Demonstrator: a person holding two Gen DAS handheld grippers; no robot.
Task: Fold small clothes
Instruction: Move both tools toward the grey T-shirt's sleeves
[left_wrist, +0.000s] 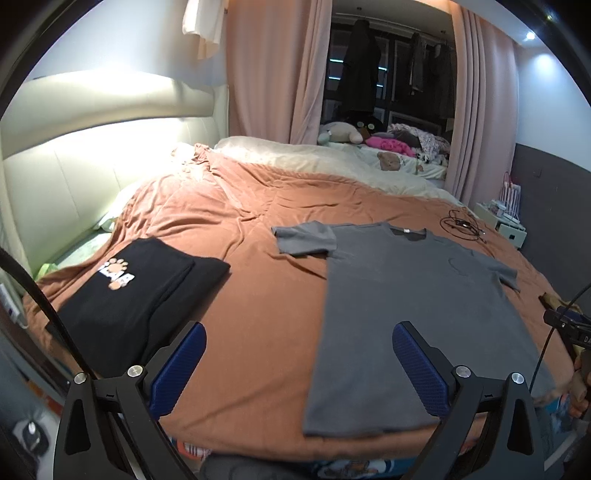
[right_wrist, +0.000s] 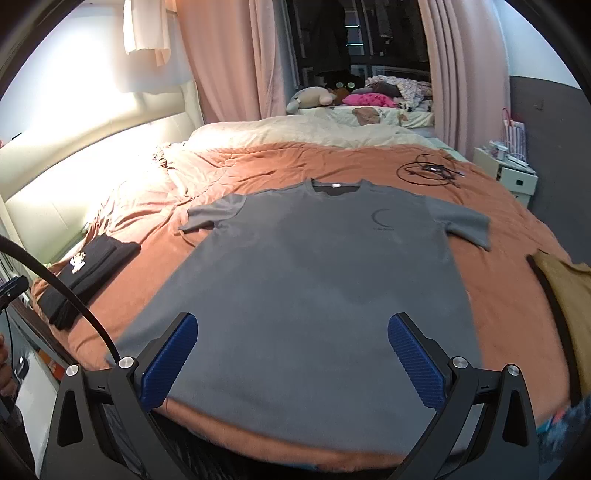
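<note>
Lying flat beyond fingers (right_wrist: 413, 354): grey T-shirt (right_wrist: 314, 280)

An orange-brown bedspread (right_wrist: 498, 295) covers a bed with a cream padded headboard (left_wrist: 74, 177), a tangle of black cable (right_wrist: 428, 171) lying near its far edge, pink curtains (left_wrist: 266, 70) and soft toys (left_wrist: 340, 133) beyond.

Black folded garment (left_wrist: 140, 291): white block lettering with orange paw prints, partly hidden by the fold, not legible. Grey T-shirt (right_wrist: 314, 280): dark crescent emblem on the chest with a line of tiny print beneath, too small to read; white neck label likewise illegible.
</note>
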